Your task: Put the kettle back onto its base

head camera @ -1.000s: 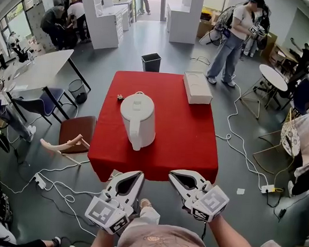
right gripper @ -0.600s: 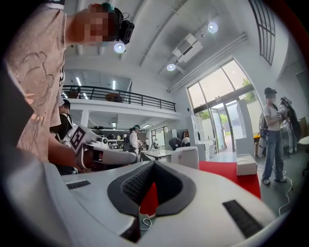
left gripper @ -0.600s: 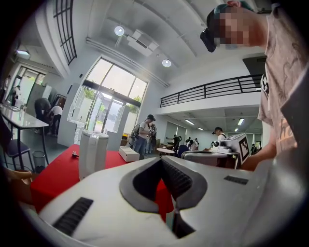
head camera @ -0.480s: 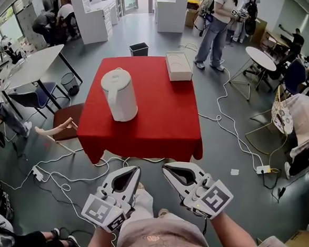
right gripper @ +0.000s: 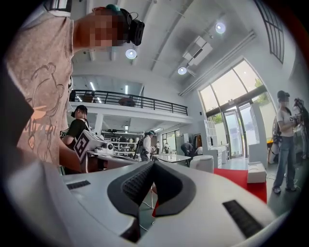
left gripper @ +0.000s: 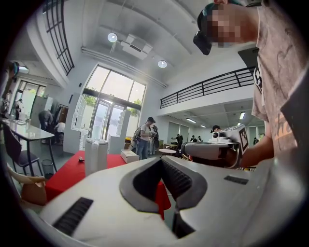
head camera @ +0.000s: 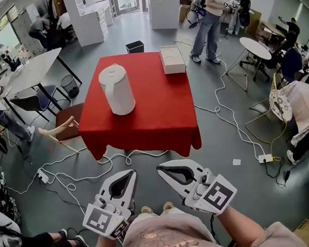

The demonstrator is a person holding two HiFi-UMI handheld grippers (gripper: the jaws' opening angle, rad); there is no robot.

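Observation:
A tall white kettle (head camera: 116, 89) stands upright on the left half of a red-clothed table (head camera: 149, 120). No separate base shows under or beside it. A flat white box (head camera: 172, 59) lies at the table's far right corner. Both grippers hang over the grey floor, well short of the table's near edge. My left gripper (head camera: 133, 172) is shut and empty, and so is my right gripper (head camera: 160, 169). In the left gripper view the shut left gripper (left gripper: 161, 159) points past the kettle (left gripper: 95, 156). In the right gripper view the right gripper (right gripper: 153, 162) has the kettle (right gripper: 203, 163) and box (right gripper: 256, 172) beyond it.
White cables (head camera: 83, 168) trail over the floor before the table, with a power strip (head camera: 265, 158) at the right. A brown chair (head camera: 73, 118) stands at the table's left and a black bin (head camera: 134, 46) behind it. People (head camera: 208, 18) stand at the back near a round table (head camera: 254, 48).
The table and kettle have drawn away and slid to the upper left of the head view as the person backed off. Both grippers stayed shut and empty; the right one rose a little.

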